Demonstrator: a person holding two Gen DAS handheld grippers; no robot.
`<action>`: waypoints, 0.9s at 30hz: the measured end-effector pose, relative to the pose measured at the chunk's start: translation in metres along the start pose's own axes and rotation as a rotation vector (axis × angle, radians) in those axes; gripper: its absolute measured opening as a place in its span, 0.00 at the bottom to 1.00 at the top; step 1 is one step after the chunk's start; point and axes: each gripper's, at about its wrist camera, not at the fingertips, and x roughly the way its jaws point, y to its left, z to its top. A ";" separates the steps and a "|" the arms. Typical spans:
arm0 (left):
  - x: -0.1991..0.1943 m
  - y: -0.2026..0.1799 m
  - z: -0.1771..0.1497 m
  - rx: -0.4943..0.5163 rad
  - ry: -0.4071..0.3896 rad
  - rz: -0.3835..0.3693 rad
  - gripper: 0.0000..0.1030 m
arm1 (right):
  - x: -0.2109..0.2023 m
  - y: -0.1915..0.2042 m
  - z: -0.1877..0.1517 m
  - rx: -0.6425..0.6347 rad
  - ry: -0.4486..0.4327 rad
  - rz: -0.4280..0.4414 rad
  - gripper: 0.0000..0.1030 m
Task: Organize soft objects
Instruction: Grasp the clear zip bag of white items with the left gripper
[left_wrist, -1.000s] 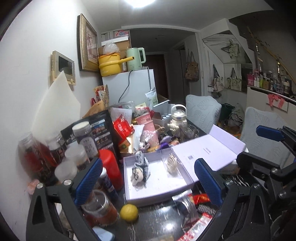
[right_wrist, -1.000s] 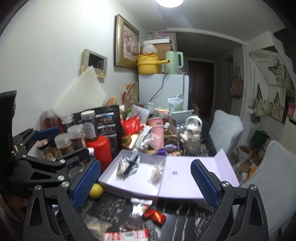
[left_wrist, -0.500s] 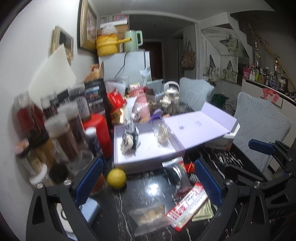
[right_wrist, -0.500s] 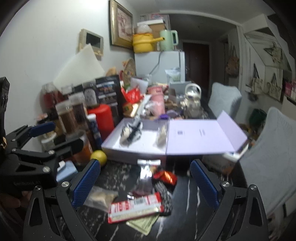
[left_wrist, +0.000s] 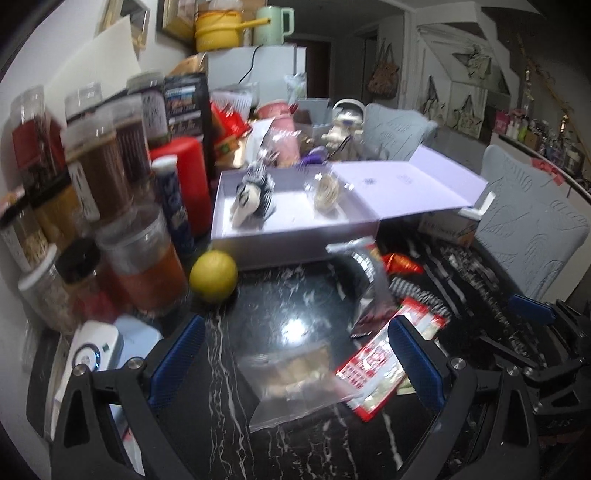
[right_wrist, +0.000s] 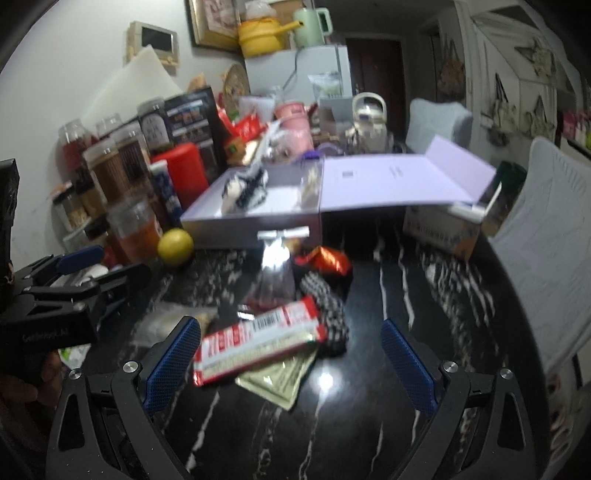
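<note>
Left wrist: left gripper jaws apart, empty, over clear bag mid-table. Right gripper apart above red packet. Lavender box open behind; bare black table at right edge.

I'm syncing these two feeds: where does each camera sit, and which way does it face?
Left wrist: on the left gripper, looking down its open jaws at a clear bag on the dark table; the right gripper shows at right.
Right wrist: on the right gripper, jaws open, facing a red-and-white packet; the left gripper shows at left.
Shared: the lilac box and yellow fruit.
</note>
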 end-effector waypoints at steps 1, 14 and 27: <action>0.004 0.001 -0.002 -0.004 0.010 0.004 0.98 | 0.004 -0.001 -0.005 0.000 0.011 -0.003 0.97; 0.061 0.015 -0.028 -0.077 0.178 0.033 0.98 | 0.028 0.001 -0.025 -0.023 0.087 0.011 0.97; 0.081 0.012 -0.038 -0.076 0.212 0.015 0.74 | 0.035 -0.012 -0.026 0.019 0.104 0.018 0.97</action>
